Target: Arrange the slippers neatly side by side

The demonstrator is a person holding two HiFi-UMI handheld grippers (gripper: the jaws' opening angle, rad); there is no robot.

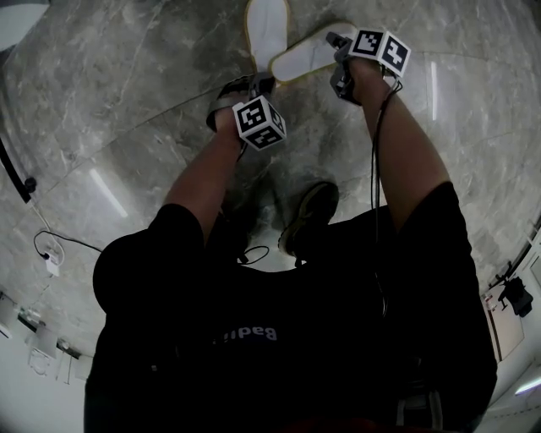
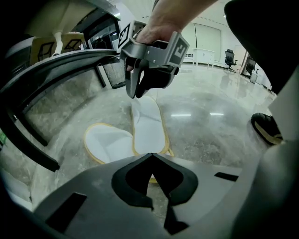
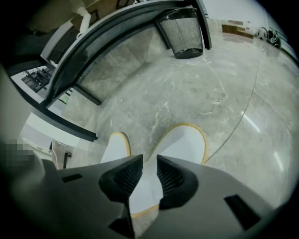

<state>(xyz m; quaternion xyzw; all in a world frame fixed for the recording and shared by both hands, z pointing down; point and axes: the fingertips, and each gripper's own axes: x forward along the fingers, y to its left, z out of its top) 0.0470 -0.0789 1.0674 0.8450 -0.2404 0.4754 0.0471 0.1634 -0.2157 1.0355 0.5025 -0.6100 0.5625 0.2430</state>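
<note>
Two white slippers with yellow edging lie on the grey marble floor, heels close together and toes spread apart. One slipper [image 1: 267,25] [image 2: 108,142] [image 3: 114,147] points straight away from me. The other slipper [image 1: 306,56] [image 2: 148,122] [image 3: 184,144] lies at an angle beside it. My right gripper [image 1: 336,51] [image 2: 135,92] [image 3: 144,161] stands open just above the angled slipper, whose white upper shows between the ribbed pads. My left gripper [image 1: 256,83] [image 2: 150,158] has its tips together over the slippers' near ends. Nothing shows pinched in it.
A dark curved desk frame [image 3: 117,42] and a wire mesh bin [image 3: 187,37] stand beyond the slippers. My own shoe [image 1: 311,216] [image 2: 266,128] rests on the floor behind the grippers. A cable with a plug [image 1: 51,254] lies at the left.
</note>
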